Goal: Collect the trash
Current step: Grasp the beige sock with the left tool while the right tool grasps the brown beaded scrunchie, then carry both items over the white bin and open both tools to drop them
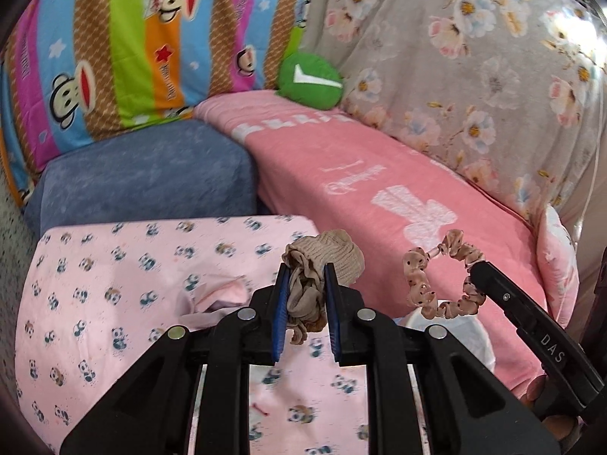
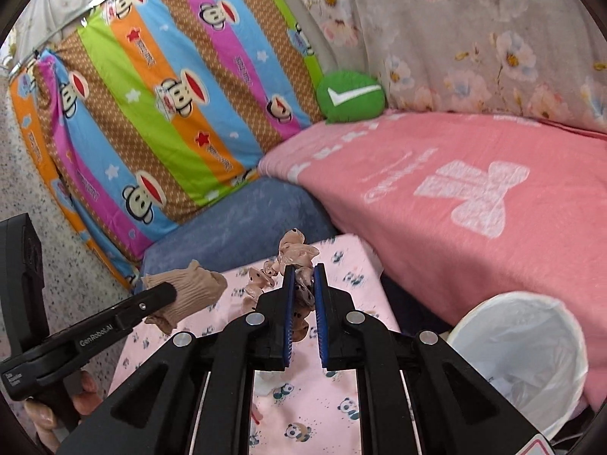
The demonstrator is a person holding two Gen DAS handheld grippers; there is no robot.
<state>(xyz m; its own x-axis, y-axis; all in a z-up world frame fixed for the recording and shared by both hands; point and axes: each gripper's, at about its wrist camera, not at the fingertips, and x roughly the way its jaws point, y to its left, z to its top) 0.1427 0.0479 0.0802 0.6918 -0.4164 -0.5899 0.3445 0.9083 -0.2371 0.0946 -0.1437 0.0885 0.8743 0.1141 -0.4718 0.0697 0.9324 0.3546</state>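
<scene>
Nearest the lens in the left wrist view, the left gripper [image 1: 306, 288] has its jaws clamped on a crumpled beige sock [image 1: 322, 261], which bunches above the blue pads [image 1: 281, 314] and trails a short tail below them. In the right wrist view the right gripper [image 2: 303, 284] is likewise closed tight – its jaws pinch a spotted pink scrunchie [image 2: 294, 250], whose loop hangs free to the side in the left view [image 1: 444, 276]. Both items are lifted clear of the panda-print cloth [image 1: 114, 303] beneath them. The relation that matters for the coming move is where the white-lined bin [image 2: 519, 360] sits: low and to the right of the right gripper, tucked between the panda-print cloth and the edge of the pink blanket [image 2: 474, 189], its open mouth tilted toward the camera. The right hand is plainly the nearer one; the left gripper, seen at the left edge of the right view [image 2: 167, 295], is on the far side of it from the bin, so the sock would likely have to cross over or wait until the scrunchie has been dropped. The scrunchie seems to call for a short swing rightward and downward, then a release over the liner. Further back lie a blue cushion [image 1: 151, 174], then a green round pillow with a white tick [image 1: 311, 79], with a striped monkey-print quilt [image 1: 132, 38] and a grey floral cover [image 1: 474, 76] behind.
</scene>
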